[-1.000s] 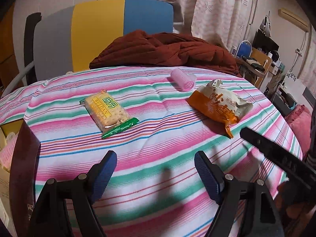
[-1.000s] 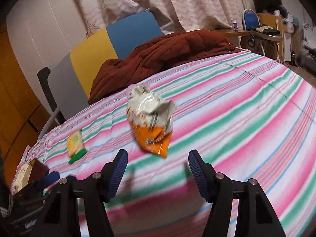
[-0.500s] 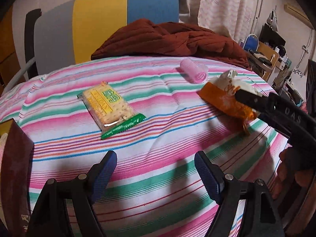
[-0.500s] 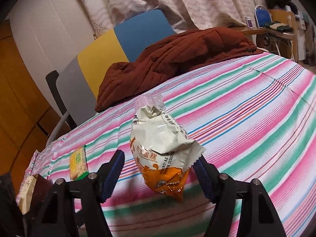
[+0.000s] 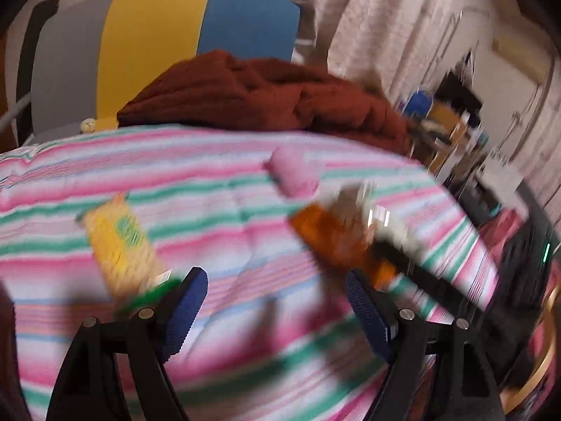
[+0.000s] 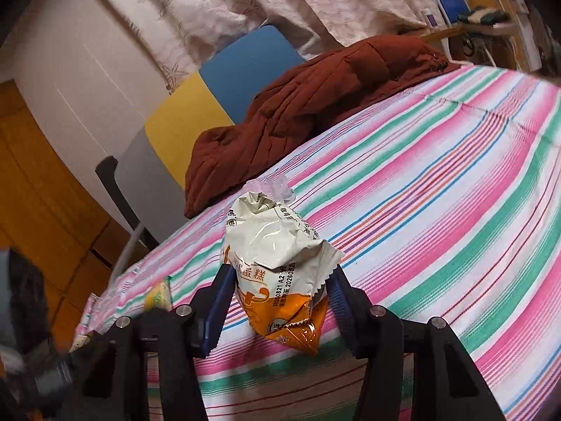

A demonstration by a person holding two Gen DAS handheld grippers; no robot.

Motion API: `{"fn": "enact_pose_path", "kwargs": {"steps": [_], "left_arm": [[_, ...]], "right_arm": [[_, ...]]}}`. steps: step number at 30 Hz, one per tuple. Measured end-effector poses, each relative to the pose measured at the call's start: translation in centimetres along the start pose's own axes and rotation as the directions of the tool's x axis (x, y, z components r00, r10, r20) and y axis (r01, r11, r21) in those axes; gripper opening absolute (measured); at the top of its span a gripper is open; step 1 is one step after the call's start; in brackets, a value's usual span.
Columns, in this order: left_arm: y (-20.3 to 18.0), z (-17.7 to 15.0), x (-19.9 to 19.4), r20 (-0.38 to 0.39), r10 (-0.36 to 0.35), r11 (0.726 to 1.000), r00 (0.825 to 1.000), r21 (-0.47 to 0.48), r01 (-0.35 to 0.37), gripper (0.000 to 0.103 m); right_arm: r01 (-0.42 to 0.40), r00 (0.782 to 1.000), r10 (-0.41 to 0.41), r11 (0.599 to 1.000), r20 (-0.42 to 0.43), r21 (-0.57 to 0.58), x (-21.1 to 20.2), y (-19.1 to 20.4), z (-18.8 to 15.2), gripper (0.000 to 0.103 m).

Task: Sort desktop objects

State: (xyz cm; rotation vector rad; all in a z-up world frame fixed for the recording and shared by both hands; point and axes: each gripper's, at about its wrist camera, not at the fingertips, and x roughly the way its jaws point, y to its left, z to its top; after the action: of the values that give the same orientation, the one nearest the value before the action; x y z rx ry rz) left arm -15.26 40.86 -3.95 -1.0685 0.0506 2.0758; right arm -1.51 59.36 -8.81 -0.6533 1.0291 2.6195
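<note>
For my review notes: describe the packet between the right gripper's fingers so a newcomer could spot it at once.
Start at the pink-and-green striped cloth in front of the brown quilted jacket. Between the blue pads of the right gripper sits a crinkled snack packet. It is cream above and orange below, unlike the flat yellow cracker pack and the pink roller.

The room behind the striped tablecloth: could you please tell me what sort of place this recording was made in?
Most likely a lived-in home room, not a lab. Patterned curtains hang behind a table with a striped tablecloth, a rust-brown quilted jacket lies heaped on it, and a cluttered desk stands at the side.
</note>
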Motion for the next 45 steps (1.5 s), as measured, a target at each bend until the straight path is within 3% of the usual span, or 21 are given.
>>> {"fn": "enact_pose_path", "kwargs": {"steps": [5, 9, 13, 16, 19, 23, 26, 29, 33, 37, 40, 45], "left_arm": [[0.5, 2.2, 0.9, 0.011, -0.025, 0.999, 1.0, -0.037, 0.026, 0.084], [1.0, 2.5, 1.0, 0.032, -0.047, 0.998, 0.998, -0.033, 0.048, 0.087], [0.0, 2.8, 2.2, -0.01, -0.128, 0.992, 0.992, 0.005, 0.128, 0.089], [-0.7, 3.3, 3.1, -0.055, -0.207, 0.978, 0.977, 0.001, 0.207, 0.09], [-2.3, 3.7, 3.8, -0.103, -0.204, 0.977, 0.974, 0.044, 0.209, 0.093], [-3.3, 3.9, 5.0, -0.167, -0.106, 0.99, 0.98, 0.077, 0.12, 0.093], [-2.8, 3.8, 5.7, -0.193, -0.114, 0.992, 0.975, 0.037, 0.123, 0.091], [-2.5, 3.6, 6.2, -0.207, -0.12, 0.992, 0.971, 0.016, 0.125, 0.084], [-2.2, 3.4, 6.7, -0.225, -0.173, 0.985, 0.959, -0.024, 0.172, 0.064], [-2.1, 3.4, 6.6, -0.236, -0.181, 0.983, 0.955, -0.009, 0.184, 0.058], [-1.6, 3.1, 6.0, -0.221, -0.196, 0.981, 0.955, -0.037, 0.193, 0.05], [-0.9, 1.8, 4.3, -0.187, -0.201, 0.979, 0.961, -0.062, 0.193, 0.044]], "right_arm": [[-0.094, 0.995, 0.095, 0.995, -0.03, 0.045, -0.3, -0.9, -0.3, 0.053], [-0.125, 0.99, 0.126, 0.992, -0.059, 0.03, -0.9, -0.8, -0.8, 0.053], [-0.14, 0.987, 0.141, 0.99, -0.074, 0.018, -1.1, -0.7, -1.2, 0.053], [-0.132, 0.988, 0.131, 0.991, -0.082, -0.009, -1.0, -0.2, -1.3, 0.053], [-0.118, 0.99, 0.115, 0.992, -0.081, -0.032, -0.9, 0.1, -1.3, 0.053], [-0.11, 0.991, 0.106, 0.993, -0.079, -0.044, -1.0, 0.3, -1.3, 0.053], [-0.096, 0.993, 0.09, 0.993, -0.079, -0.069, -1.0, 0.7, -1.3, 0.053], [-0.094, 0.993, 0.088, 0.993, -0.084, -0.077, -1.0, 0.8, -1.3, 0.053], [-0.094, 0.992, 0.087, 0.993, -0.09, -0.076, -0.8, 0.7, -1.3, 0.053], [-0.094, 0.992, 0.086, 0.992, -0.095, -0.083, -0.8, 0.8, -1.3, 0.054], [-0.09, 0.991, 0.079, 0.99, -0.104, -0.108, -0.8, 1.3, -1.5, 0.054], [-0.066, 0.991, 0.043, 0.98, -0.126, -0.186, -1.6, 3.1, -2.7, 0.054]]}}
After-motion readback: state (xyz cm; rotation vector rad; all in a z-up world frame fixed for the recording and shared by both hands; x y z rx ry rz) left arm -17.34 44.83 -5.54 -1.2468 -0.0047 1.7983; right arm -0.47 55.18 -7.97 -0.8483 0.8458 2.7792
